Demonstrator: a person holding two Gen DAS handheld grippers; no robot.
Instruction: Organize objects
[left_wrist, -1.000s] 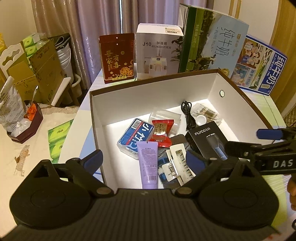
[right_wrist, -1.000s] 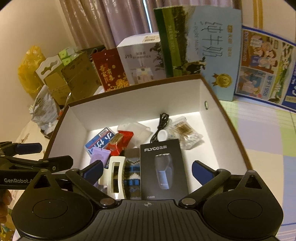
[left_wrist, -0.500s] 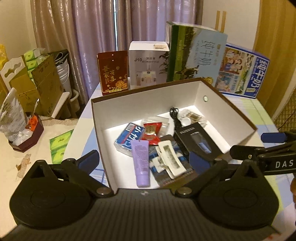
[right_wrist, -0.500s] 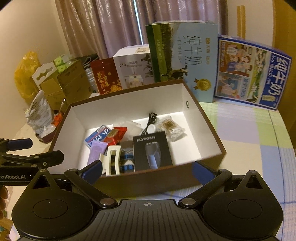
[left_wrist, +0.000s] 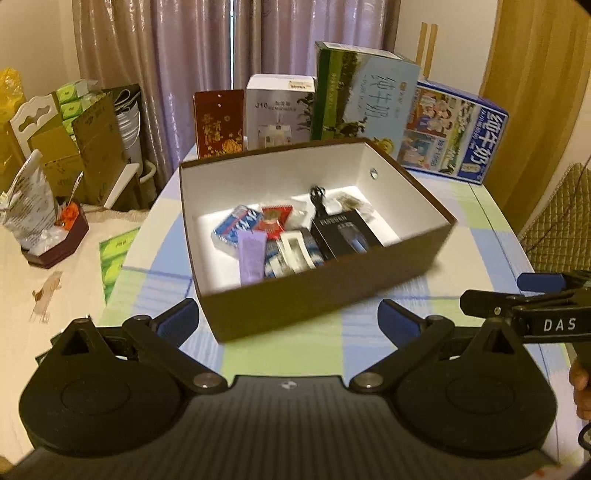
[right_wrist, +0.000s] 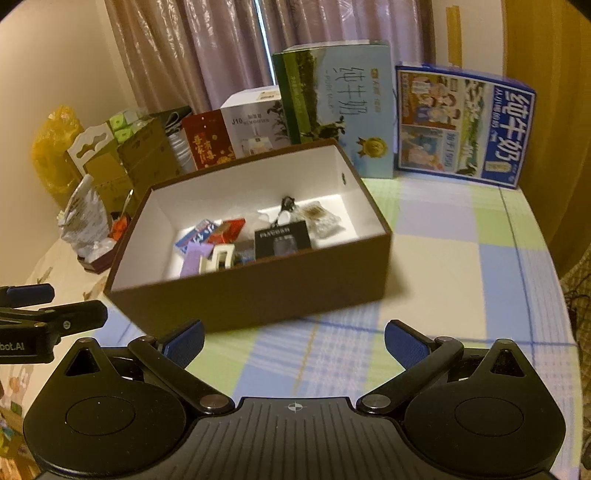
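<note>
**Both grippers held open, short of the box**

The left gripper (left_wrist: 288, 317) and right gripper (right_wrist: 293, 338) are spread wide, with nothing held. The brown box (right_wrist: 258, 295) is seen straight ahead of both, apart from the fingertips, its long axis crosswise. A purple tube (left_wrist: 251, 254) lies inside, lengthwise toward the left gripper, probably nearer it; blur limits certainty.
</note>
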